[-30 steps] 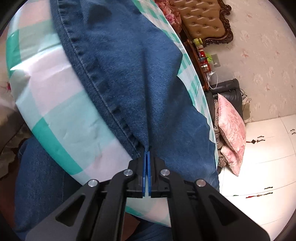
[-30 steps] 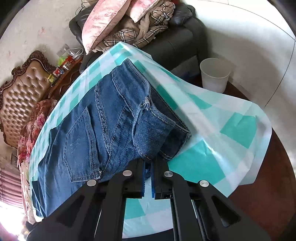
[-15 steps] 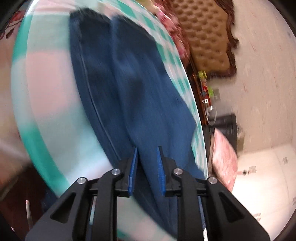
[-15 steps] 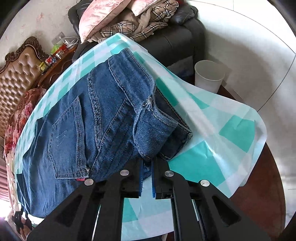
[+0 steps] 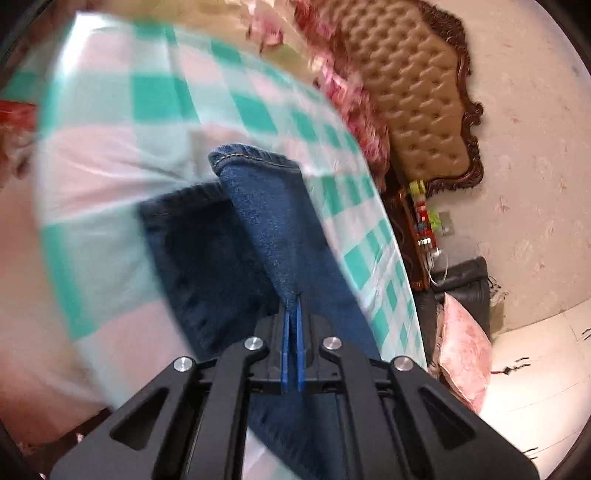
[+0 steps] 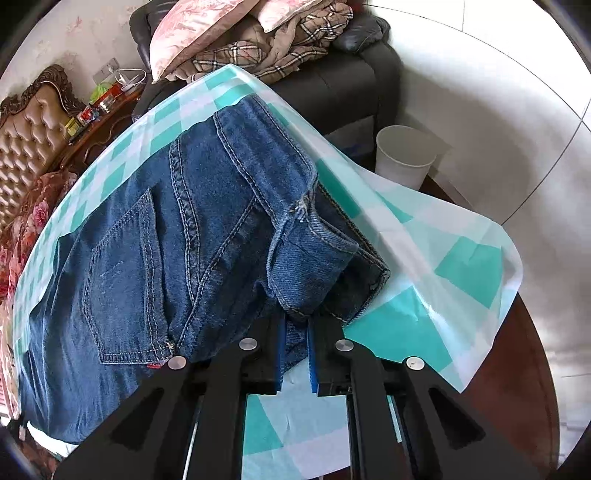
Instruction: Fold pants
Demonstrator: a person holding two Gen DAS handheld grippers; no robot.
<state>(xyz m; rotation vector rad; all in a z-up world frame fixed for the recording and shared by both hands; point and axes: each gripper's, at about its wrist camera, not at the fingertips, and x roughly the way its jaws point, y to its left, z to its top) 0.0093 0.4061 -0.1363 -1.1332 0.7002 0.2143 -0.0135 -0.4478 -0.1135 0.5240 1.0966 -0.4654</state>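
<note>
Right wrist view, table [image 6: 476, 266]: draped in a teal-and-white checked cloth, carrying the jeans.
Jeans [image 6: 155, 258]: spread across the cloth, back pocket up, waistband bunched toward me.
Jeans leg [image 5: 266, 229]: in my left view, lifted off the cloth — hem at the far end.
My left tongs [image 5: 291, 332]: pinched together on the leg's fabric.
My right tongs [image 6: 295, 343]: slightly apart, waistband denim between the blue pads — not gripping.
Bin [image 6: 404, 155]: pale, beyond the table.

Checked cloth [image 6: 469, 266] over dark round surface [image 6: 517, 369]. White bin [image 6: 404, 157] on floor beside black sofa [image 6: 343, 85]. Pink cushion [image 6: 192, 33], plaid blanket [image 6: 280, 44] on sofa. Tufted headboard [image 5: 417, 92] against wall.
</note>
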